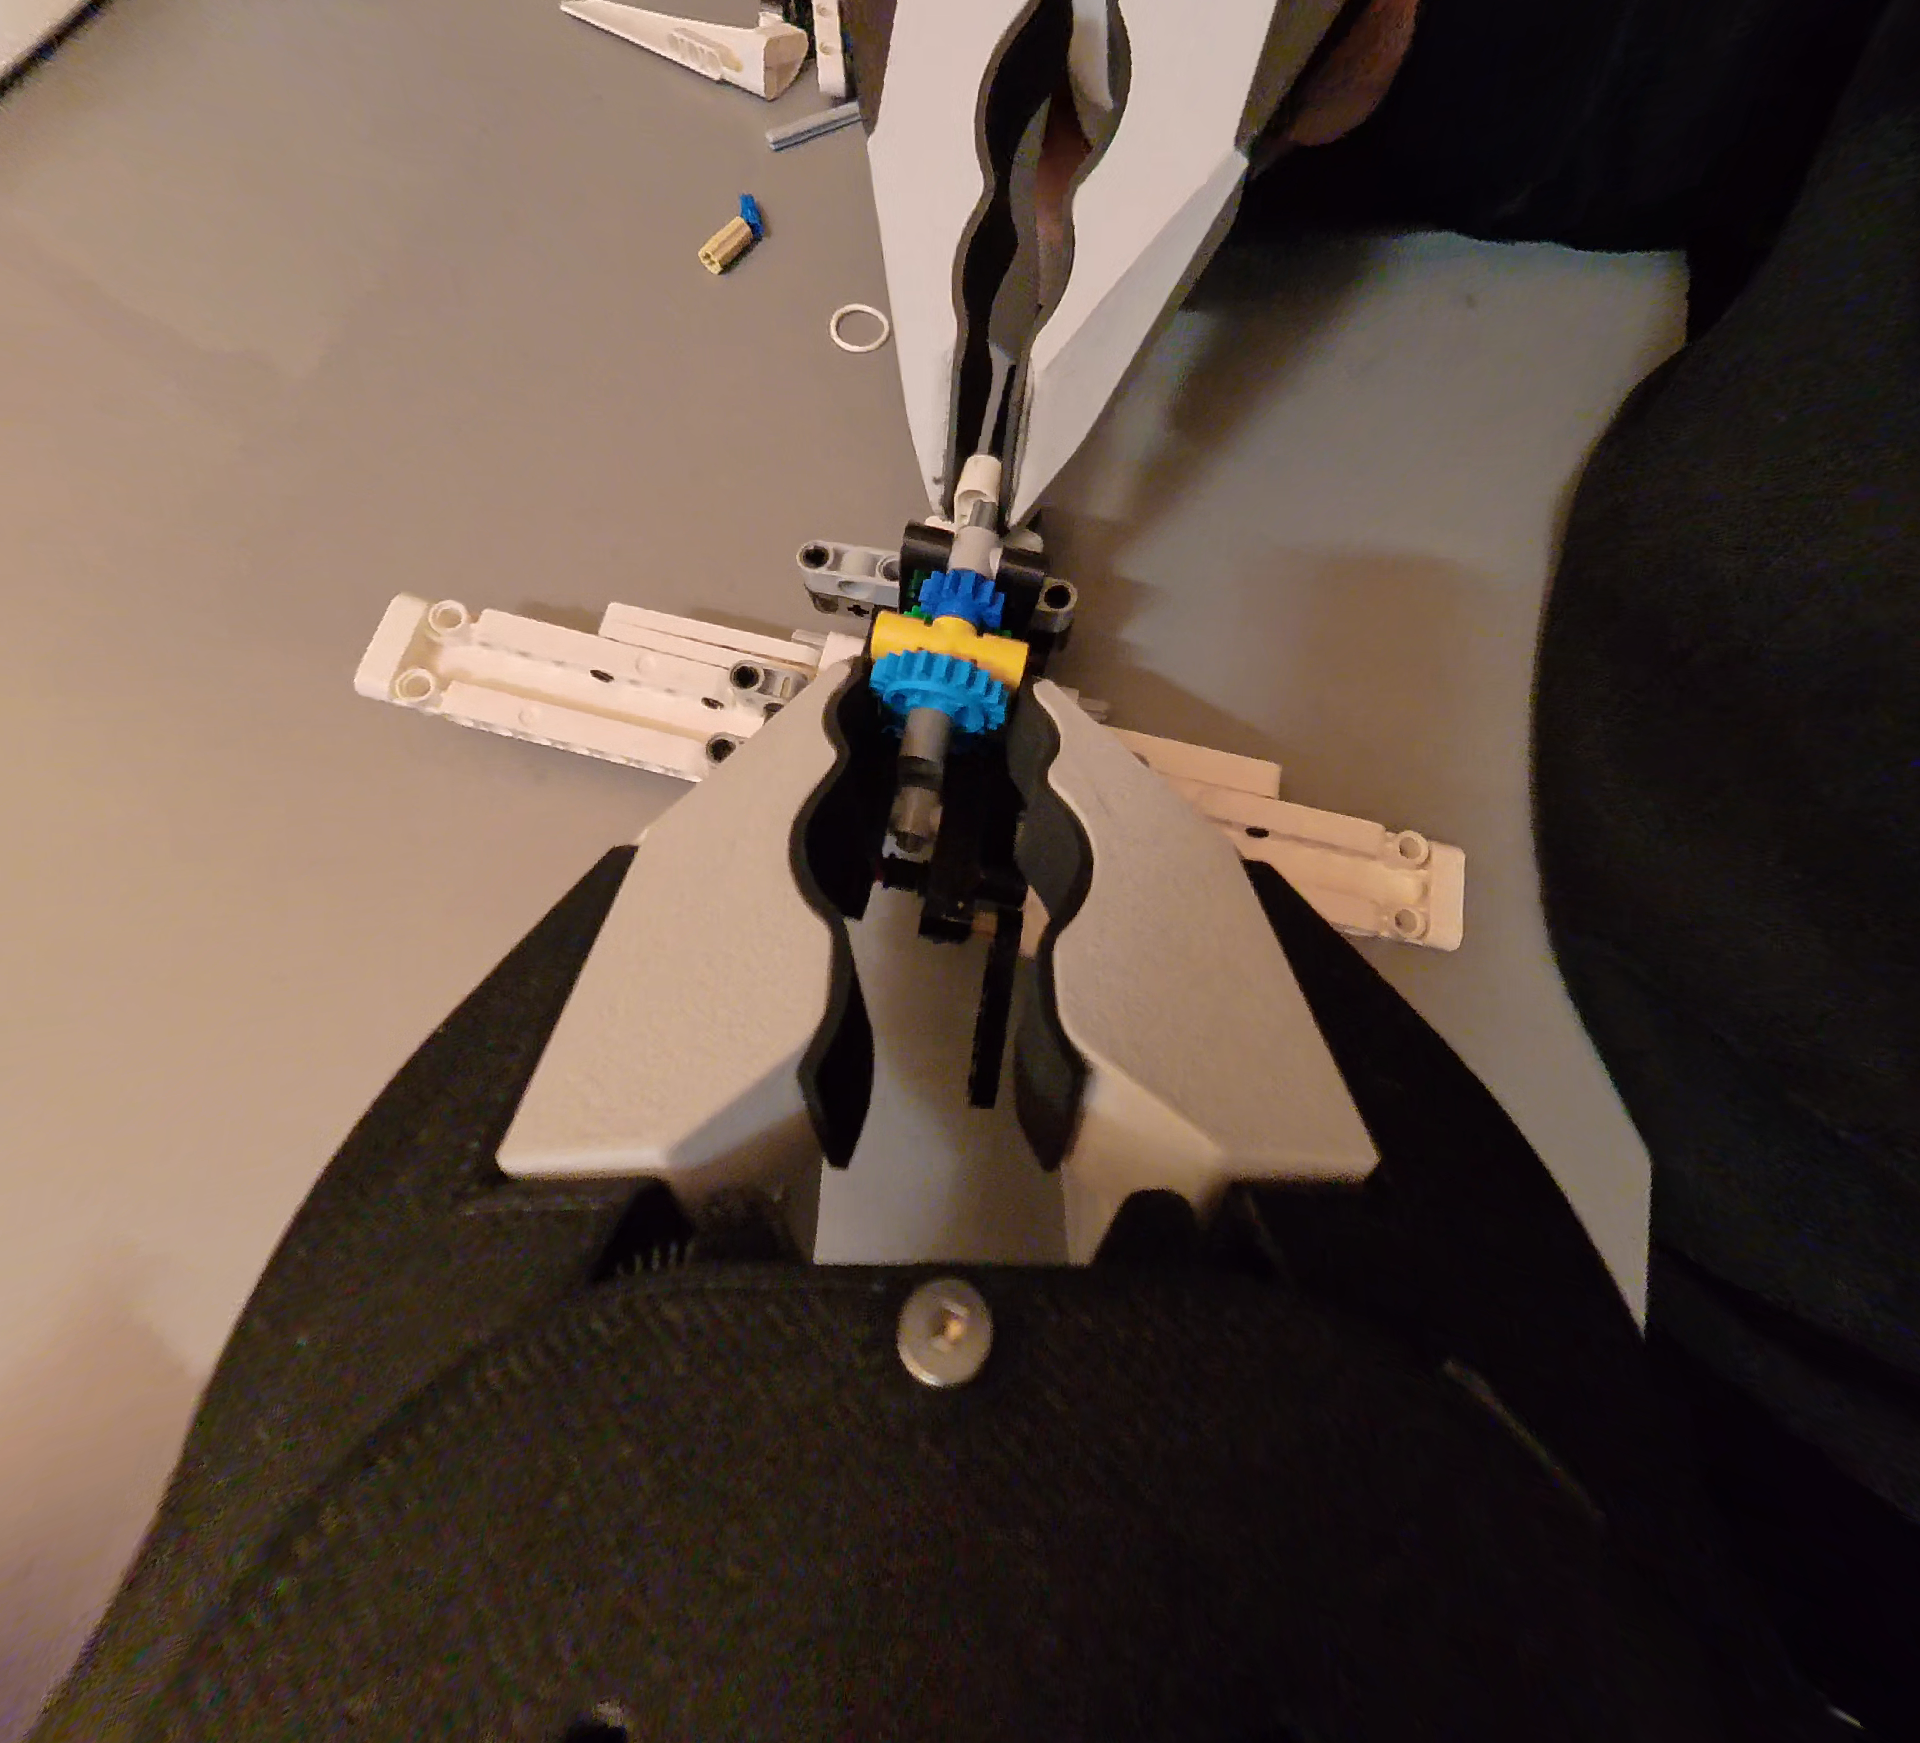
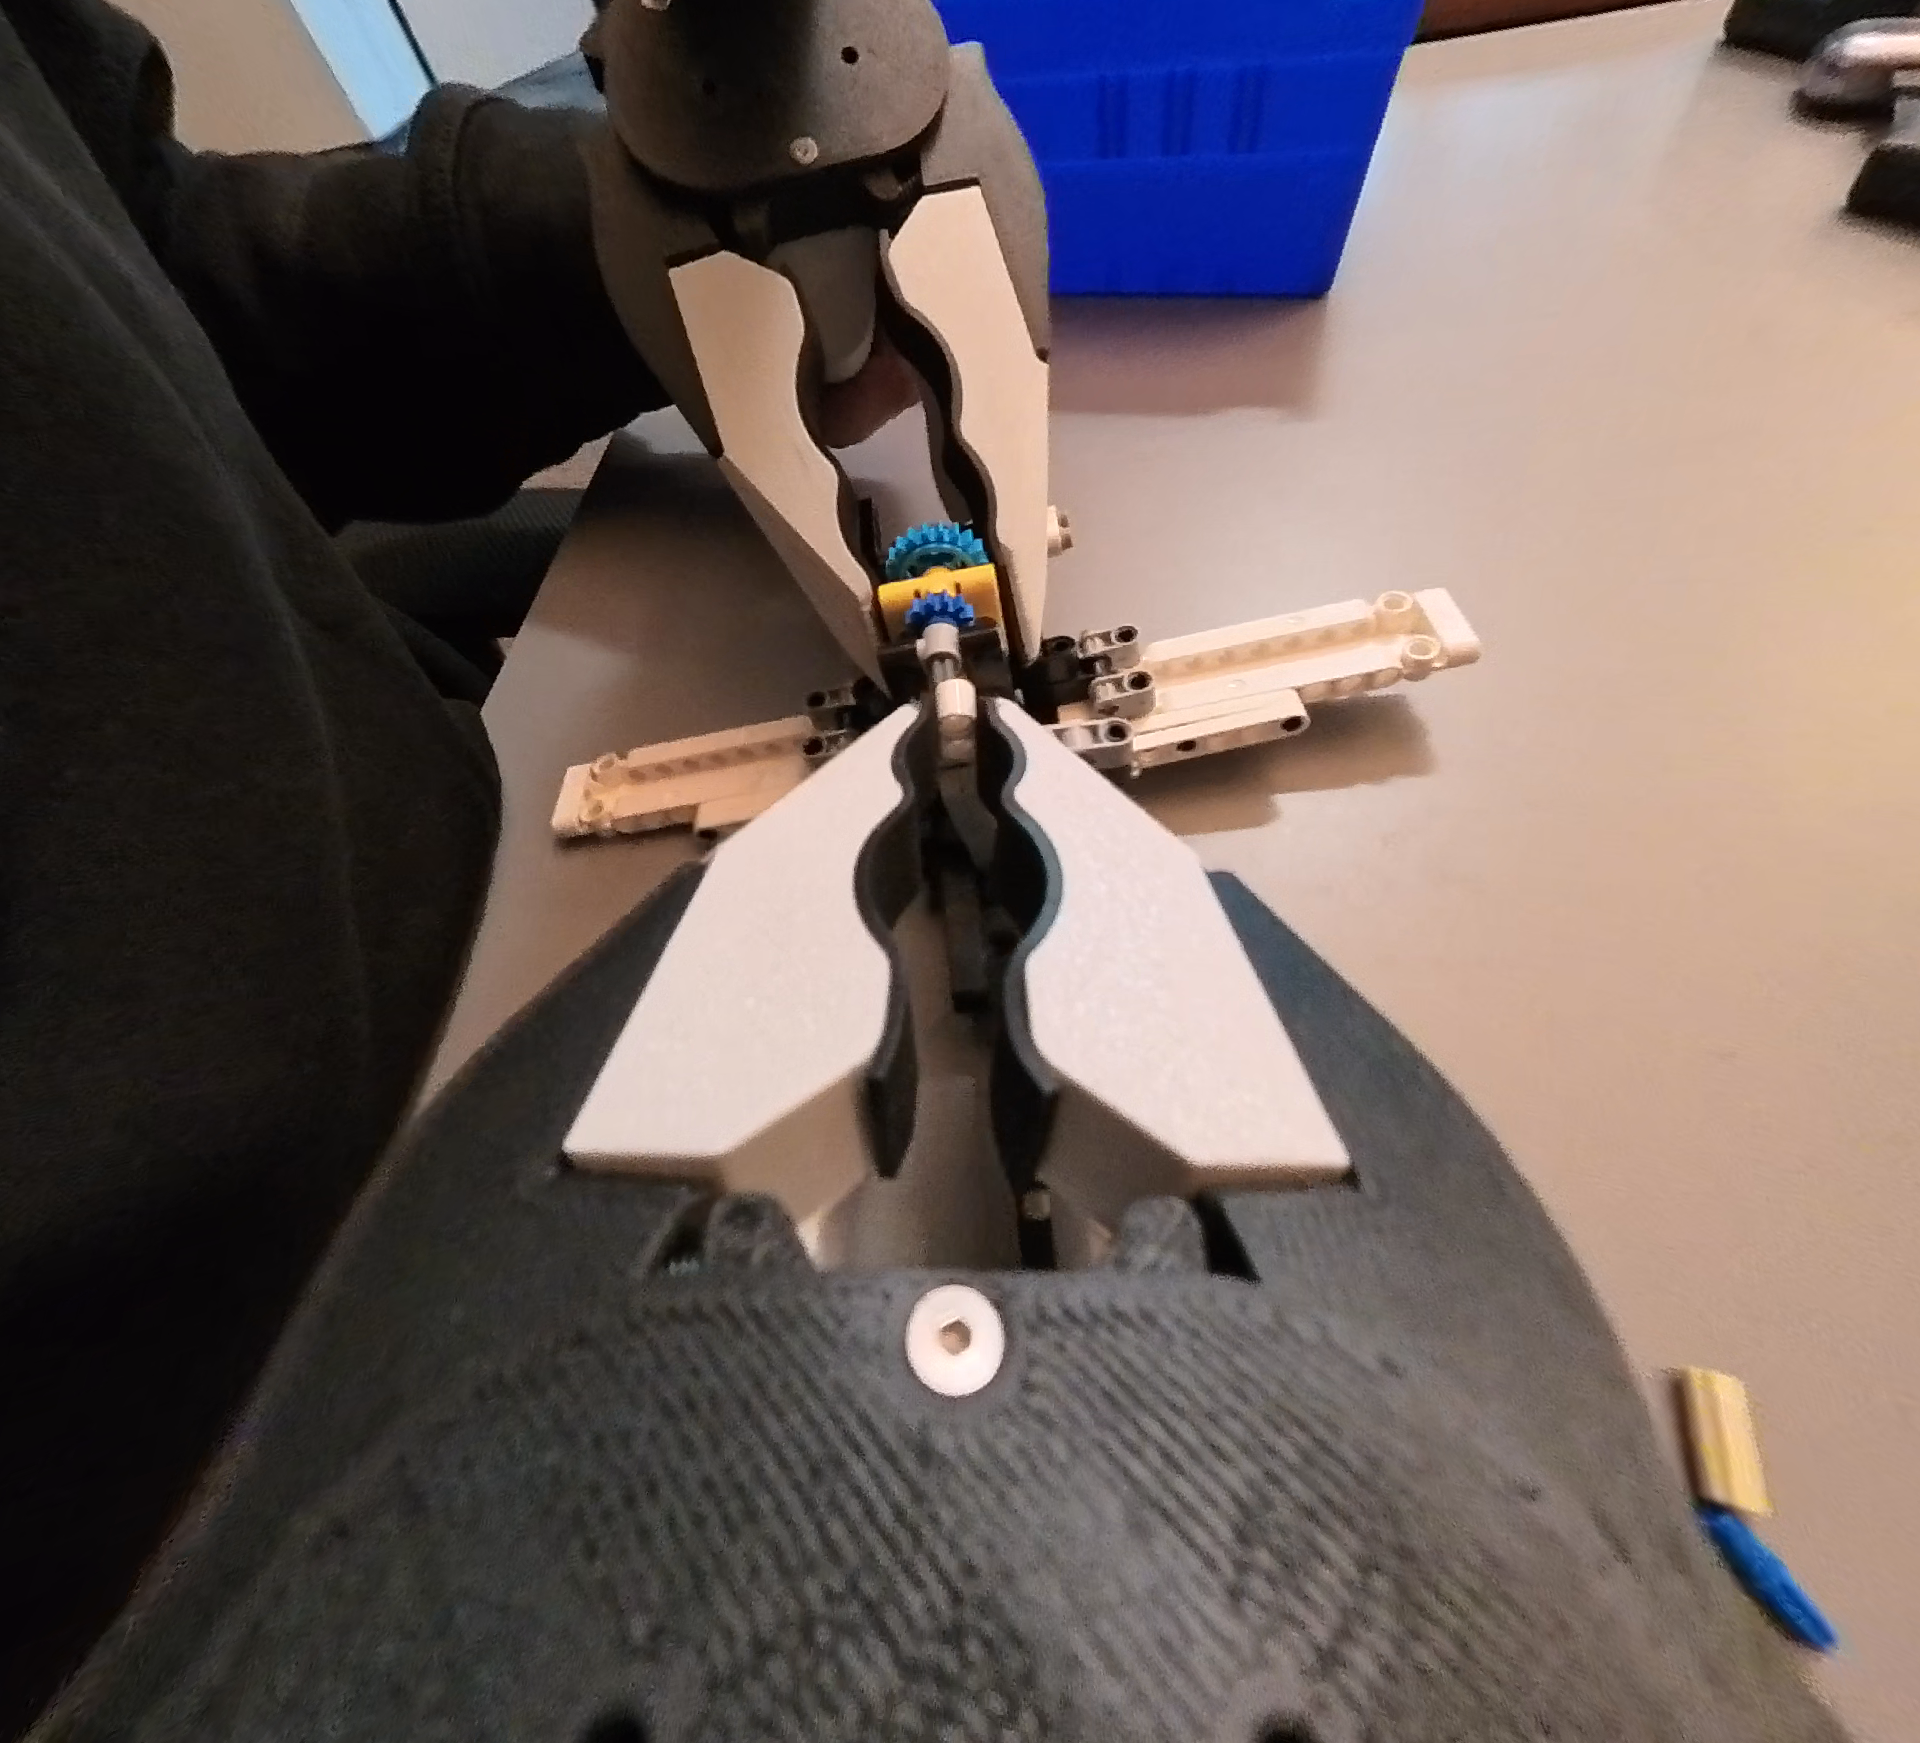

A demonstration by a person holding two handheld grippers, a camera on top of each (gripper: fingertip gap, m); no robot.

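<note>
A brick-built model lies on the grey table (image 1: 312,405). It has white wing beams (image 1: 551,685) on both sides and a black core with a yellow block (image 1: 945,639), blue gears (image 1: 935,685) and a grey axle. My left gripper (image 1: 945,706) is shut on that core, its pads pressing the sides by the yellow block; the right wrist view shows this too (image 2: 948,654). My right gripper (image 2: 953,714) faces it and is shut on the white bush (image 2: 951,698) at the axle's end. The right gripper also shows in the left wrist view (image 1: 982,498).
Loose parts lie behind the model: a white wedge panel (image 1: 696,46), a tan-and-blue pin (image 1: 732,239), a white ring (image 1: 859,329) and a grey pin (image 1: 816,126). A blue bin (image 2: 1174,83) stands at the back. A person's dark sleeve (image 2: 208,550) fills the left. Less than 4 cm separates the two grippers' tips.
</note>
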